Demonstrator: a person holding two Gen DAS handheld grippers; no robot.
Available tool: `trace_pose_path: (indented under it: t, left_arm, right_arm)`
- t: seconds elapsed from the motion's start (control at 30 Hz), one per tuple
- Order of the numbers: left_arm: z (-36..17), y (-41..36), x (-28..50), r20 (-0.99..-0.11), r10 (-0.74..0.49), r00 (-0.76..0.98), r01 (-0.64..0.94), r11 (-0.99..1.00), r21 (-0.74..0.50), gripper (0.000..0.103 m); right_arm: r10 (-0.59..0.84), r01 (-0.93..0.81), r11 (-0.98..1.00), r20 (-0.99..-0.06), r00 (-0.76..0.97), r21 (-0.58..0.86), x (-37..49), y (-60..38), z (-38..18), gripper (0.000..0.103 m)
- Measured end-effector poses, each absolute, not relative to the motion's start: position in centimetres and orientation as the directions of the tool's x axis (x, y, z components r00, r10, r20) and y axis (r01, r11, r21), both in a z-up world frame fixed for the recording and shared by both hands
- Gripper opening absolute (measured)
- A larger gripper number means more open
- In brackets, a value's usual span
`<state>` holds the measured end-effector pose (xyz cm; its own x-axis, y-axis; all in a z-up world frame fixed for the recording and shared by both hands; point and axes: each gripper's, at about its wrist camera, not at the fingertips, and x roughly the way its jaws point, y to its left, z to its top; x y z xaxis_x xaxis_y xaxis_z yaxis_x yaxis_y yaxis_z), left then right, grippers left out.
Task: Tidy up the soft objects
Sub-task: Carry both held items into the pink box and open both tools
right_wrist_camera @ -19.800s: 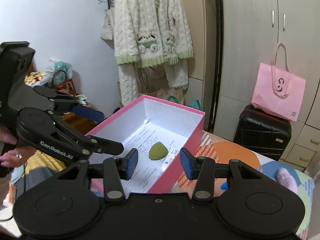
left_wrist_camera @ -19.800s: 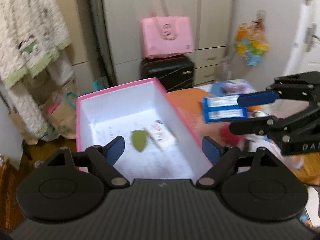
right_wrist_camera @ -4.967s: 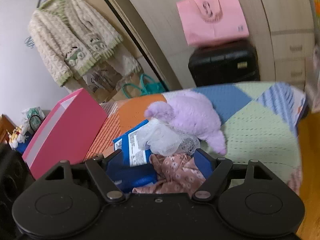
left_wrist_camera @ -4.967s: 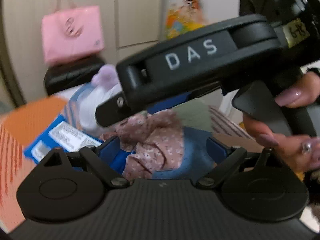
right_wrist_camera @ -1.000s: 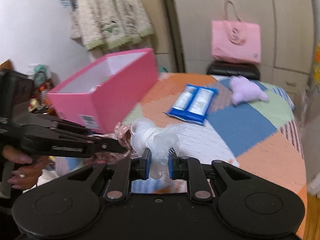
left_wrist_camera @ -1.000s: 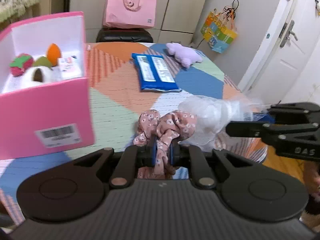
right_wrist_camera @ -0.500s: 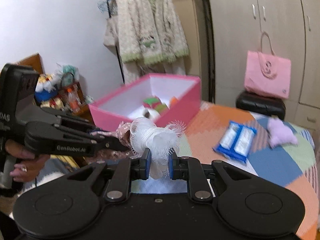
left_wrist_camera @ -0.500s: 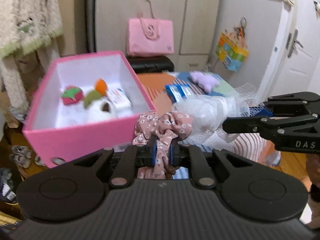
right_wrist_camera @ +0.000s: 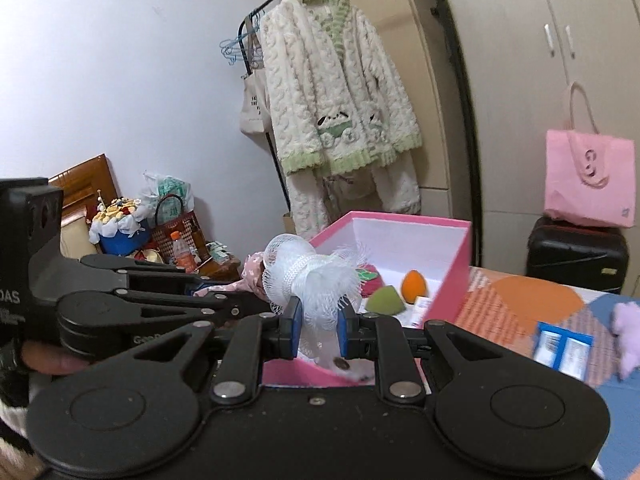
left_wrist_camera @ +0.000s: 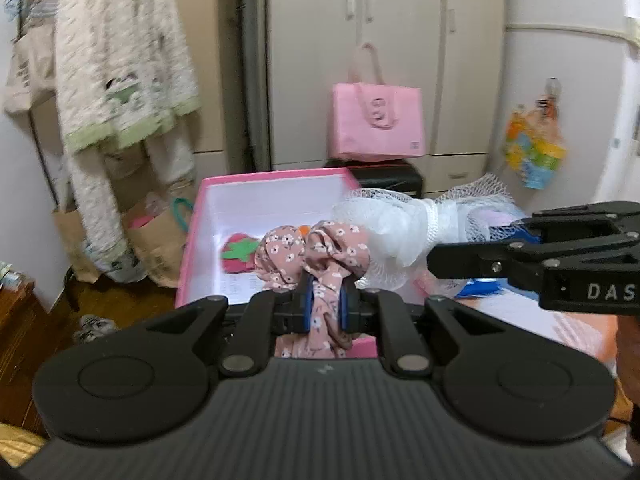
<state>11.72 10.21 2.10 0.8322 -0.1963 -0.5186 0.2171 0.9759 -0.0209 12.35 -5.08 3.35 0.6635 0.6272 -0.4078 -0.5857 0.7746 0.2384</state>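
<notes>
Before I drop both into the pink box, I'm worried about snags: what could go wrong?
The white mesh pouf may catch on the right claw and not fall. The floral scrunchie in the left claw touches the pouf and might drag it. Near the pink box edge, either could land outside.

Open-topped pink box ahead (toys on its floor), walls all around

Each camera rides low behind its own gripper, close up and tilted slightly downward; both face the pink box and the wardrobe behind, each catching the other gripper at its edge.
</notes>
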Motion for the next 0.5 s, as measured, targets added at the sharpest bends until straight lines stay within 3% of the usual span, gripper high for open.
trace_pose_path:
  t: [0.33,0.5]
  left_arm:
    - [-1.3,11.9,18.3,-0.592,-0.116,0.798,0.171,0.985,0.037,0.012]
    - [-3.1,12.5,21.5,-0.676,-0.121,0.727,0.191,0.981,0.030,0.013]
  right_arm:
    - [0.627,-0.587,0.763,-0.535,0.566,0.272,21.6,0.7,1.3,0.022]
    - [0.612,-0.577,0.763,-0.609,0.504,0.290,25.4,2.4,-0.1,0.025]
